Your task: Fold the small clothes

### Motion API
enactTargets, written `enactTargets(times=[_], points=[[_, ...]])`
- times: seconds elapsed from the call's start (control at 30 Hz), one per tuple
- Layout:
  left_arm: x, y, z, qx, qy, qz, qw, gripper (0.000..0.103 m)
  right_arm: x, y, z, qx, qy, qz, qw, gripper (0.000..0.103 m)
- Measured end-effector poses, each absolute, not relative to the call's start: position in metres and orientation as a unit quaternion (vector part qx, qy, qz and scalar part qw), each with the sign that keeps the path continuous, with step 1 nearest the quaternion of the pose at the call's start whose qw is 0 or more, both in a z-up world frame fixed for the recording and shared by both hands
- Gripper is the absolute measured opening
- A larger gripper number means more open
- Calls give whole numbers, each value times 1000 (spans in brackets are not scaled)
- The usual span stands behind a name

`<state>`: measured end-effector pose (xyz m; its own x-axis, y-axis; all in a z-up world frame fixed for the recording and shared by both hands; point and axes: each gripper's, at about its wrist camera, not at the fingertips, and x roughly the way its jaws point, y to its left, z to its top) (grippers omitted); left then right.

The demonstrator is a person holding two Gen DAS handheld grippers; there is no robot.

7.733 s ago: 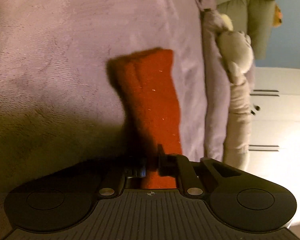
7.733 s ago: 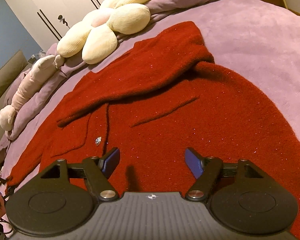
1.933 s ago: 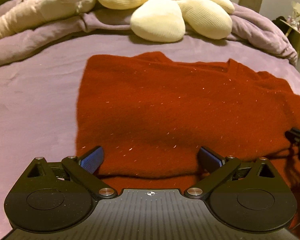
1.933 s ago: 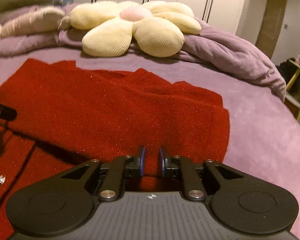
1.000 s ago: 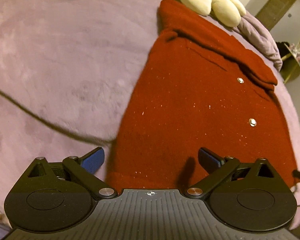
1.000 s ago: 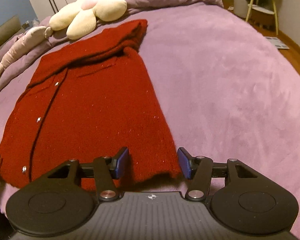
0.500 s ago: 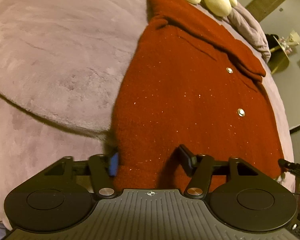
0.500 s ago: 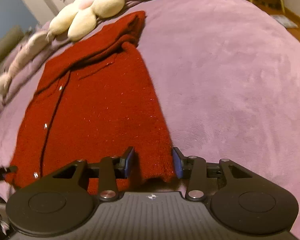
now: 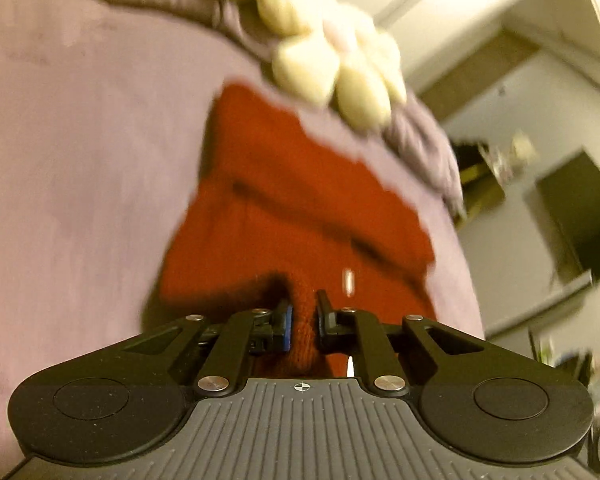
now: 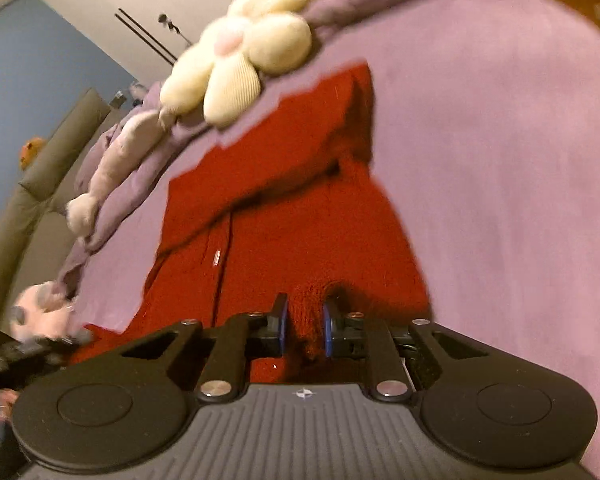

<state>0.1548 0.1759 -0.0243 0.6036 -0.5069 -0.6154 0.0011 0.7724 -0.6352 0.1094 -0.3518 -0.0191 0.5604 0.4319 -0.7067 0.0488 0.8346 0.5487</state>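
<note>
Now both grippers pinch the near hem of a red cardigan on the purple bed.

From the left wrist, the left gripper (image 9: pixel 303 320) has its jaws drawn nearly together with a bunched fold of the red cardigan (image 9: pixel 300 200) clamped between them; the rest of the garment stretches away over the purple blanket (image 9: pixel 80 160) toward a cream flower pillow (image 9: pixel 332 68), its sleeves folded across the upper part, one pale button (image 9: pixel 348 280) blurred just beyond the fingers. From the right wrist, the right gripper (image 10: pixel 305 326) is likewise closed down on a puckered bit of the cardigan's (image 10: pixel 300 208) hem, blue pads (image 10: pixel 327 328) pressing the knit on either side. The flower pillow (image 10: pixel 240 52) lies at the far end near the collar, a long plush toy (image 10: pixel 112 164) lies along the bed's left edge, and a white wardrobe (image 10: pixel 140 8) stands behind.
</note>
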Motion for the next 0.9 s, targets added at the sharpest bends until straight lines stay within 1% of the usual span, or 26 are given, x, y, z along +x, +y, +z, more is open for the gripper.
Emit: enactTargets(times=[0.13, 0.23, 0.33, 0.37, 0.4, 0.43, 0.47, 0.5, 0.53, 0.57, 0.6, 0.63, 0.67, 0.7, 0.73, 0.8, 0.9], points=[[202, 177, -26, -316, 401, -107, 853, 13, 157, -346, -18, 246, 426, 76, 867, 15], [229, 176, -36, -304, 395, -54, 865, 13, 186, -345, -27, 242, 412, 28, 878, 15], [245, 179, -50, -309, 395, -9, 865, 16, 199, -347, -42, 234, 404, -28, 884, 16], [246, 180, -54, -313, 393, -2, 865, 19, 199, -349, -46, 232, 402, -48, 884, 17], [247, 183, -56, -307, 390, 6, 868, 25, 198, -352, -50, 236, 400, -60, 884, 21], [246, 186, -57, -293, 384, 17, 875, 30, 195, -355, -52, 236, 395, -68, 885, 26], [243, 188, -57, -276, 379, 22, 883, 43, 192, -357, -53, 227, 388, -82, 890, 40], [241, 192, -57, -263, 374, 20, 889, 47, 186, -360, -53, 207, 376, -93, 898, 48], [239, 196, -58, -254, 372, 11, 893, 47, 180, -363, -51, 188, 366, -93, 907, 50], [236, 199, -59, -244, 374, -5, 895, 49, 177, -366, -52, 165, 362, -87, 913, 53], [235, 201, -63, -237, 378, -26, 894, 58, 174, -368, -54, 141, 366, -72, 917, 56], [235, 200, -67, -230, 385, -45, 892, 63, 173, -368, -56, 125, 375, -48, 917, 58], [236, 197, -71, -221, 393, -58, 891, 70, 173, -368, -59, 116, 385, -29, 915, 62], [237, 192, -75, -213, 400, -68, 889, 72, 175, -366, -62, 108, 396, -13, 912, 67], [241, 187, -80, -210, 406, -76, 886, 74, 178, -363, -67, 104, 409, 3, 907, 69], [251, 175, -88, -208, 414, -84, 882, 85, 183, -357, -72, 103, 411, 19, 905, 70], [265, 161, -94, -195, 419, -91, 882, 87, 197, -348, -75, 96, 400, 29, 911, 71]])
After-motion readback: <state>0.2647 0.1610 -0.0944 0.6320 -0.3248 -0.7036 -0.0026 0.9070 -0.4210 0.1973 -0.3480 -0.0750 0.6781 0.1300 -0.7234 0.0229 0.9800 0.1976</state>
